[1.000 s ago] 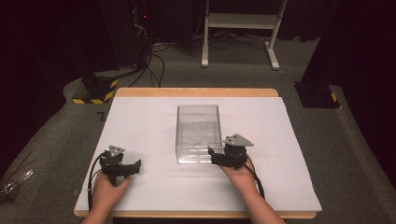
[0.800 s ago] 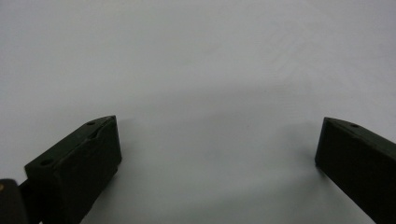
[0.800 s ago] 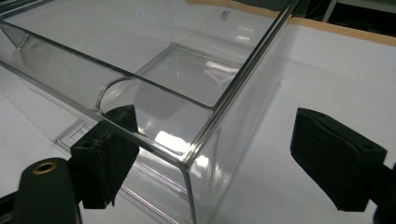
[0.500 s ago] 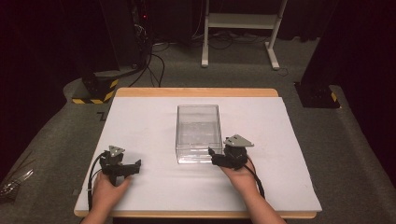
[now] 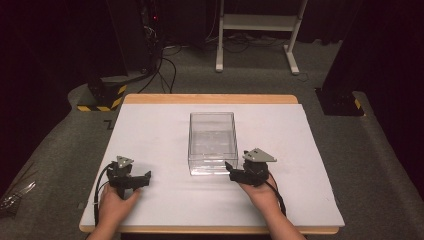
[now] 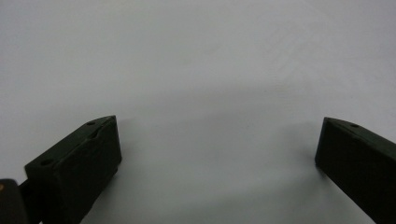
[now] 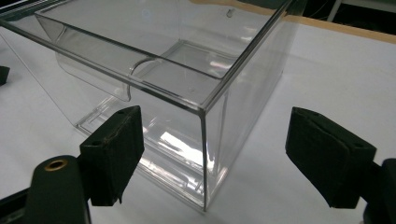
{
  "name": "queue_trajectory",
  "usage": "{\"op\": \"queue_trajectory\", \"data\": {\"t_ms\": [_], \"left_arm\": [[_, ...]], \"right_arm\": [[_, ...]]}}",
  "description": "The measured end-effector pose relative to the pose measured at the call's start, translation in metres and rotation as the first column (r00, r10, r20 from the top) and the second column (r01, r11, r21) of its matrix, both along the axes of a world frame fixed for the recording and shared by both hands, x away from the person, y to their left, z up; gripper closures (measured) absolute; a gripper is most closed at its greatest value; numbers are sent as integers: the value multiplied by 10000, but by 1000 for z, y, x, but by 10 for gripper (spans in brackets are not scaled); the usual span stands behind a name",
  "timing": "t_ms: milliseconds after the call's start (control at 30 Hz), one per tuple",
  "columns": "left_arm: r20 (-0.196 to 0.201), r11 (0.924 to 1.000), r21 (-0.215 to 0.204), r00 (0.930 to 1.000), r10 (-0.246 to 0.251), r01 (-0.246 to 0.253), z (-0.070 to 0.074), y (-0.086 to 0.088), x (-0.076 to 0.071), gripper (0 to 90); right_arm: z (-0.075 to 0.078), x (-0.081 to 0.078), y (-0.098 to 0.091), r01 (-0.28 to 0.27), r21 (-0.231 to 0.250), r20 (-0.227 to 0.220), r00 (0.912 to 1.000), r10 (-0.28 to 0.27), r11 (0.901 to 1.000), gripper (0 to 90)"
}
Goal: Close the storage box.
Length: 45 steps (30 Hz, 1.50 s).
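A clear plastic box (image 5: 212,142) stands open-topped in the middle of the white table (image 5: 310,150). My right gripper (image 5: 229,171) sits at the box's near right corner and points left toward it. In the right gripper view, that corner of the box (image 7: 187,93) stands between the jaws of the right gripper (image 7: 212,114). The jaws have just been closing, but neither pad touches the plastic. My left gripper (image 5: 146,177) rests near the front left of the table, well apart from the box. In the left gripper view its jaws (image 6: 217,140) are wide open over bare white surface.
The table's wooden edge (image 5: 210,98) runs along the back. Beyond it are dark carpet, cables (image 5: 165,70), a white frame's legs (image 5: 255,30), a yellow-and-black striped base (image 5: 102,97) at back left and a black base (image 5: 340,102) at right.
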<state>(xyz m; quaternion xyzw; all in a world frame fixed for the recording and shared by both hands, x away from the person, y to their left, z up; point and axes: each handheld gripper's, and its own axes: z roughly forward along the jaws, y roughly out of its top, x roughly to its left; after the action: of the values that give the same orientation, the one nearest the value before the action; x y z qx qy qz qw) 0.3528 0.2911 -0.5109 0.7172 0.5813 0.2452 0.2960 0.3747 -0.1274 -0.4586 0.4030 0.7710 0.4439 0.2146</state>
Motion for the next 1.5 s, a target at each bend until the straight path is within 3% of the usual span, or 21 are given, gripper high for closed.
{"op": "queue_trajectory", "data": {"t_ms": [467,800,1067,1300,1433,1500], "left_arm": [[-18,10000,5,10000,-4,5,0,0,0,6],[-13,10000,-9,10000,2,-2,0,0,0,6],[-13,10000,-4,10000,1,-1,0,0,0,6],[-14,10000,-4,10000,2,-2,0,0,0,6],[1,10000,-6,10000,5,-5,0,0,0,6],[3,10000,-5,10000,5,-5,0,0,0,6]], "right_arm": [[-5,-14,-23,146,110,-100,9998,-145,9998,222],[-12,-19,-54,700,-91,-257,9972,-702,9975,228],[-19,-26,-92,1420,-366,-358,9890,-1433,9892,234],[-31,-34,-126,2021,-893,-449,9774,-2067,9753,239],[-37,-36,-132,2108,-1180,-445,9751,-2173,9704,240],[-41,-37,-134,2099,-1230,-650,9736,-2189,9700,243]]}}
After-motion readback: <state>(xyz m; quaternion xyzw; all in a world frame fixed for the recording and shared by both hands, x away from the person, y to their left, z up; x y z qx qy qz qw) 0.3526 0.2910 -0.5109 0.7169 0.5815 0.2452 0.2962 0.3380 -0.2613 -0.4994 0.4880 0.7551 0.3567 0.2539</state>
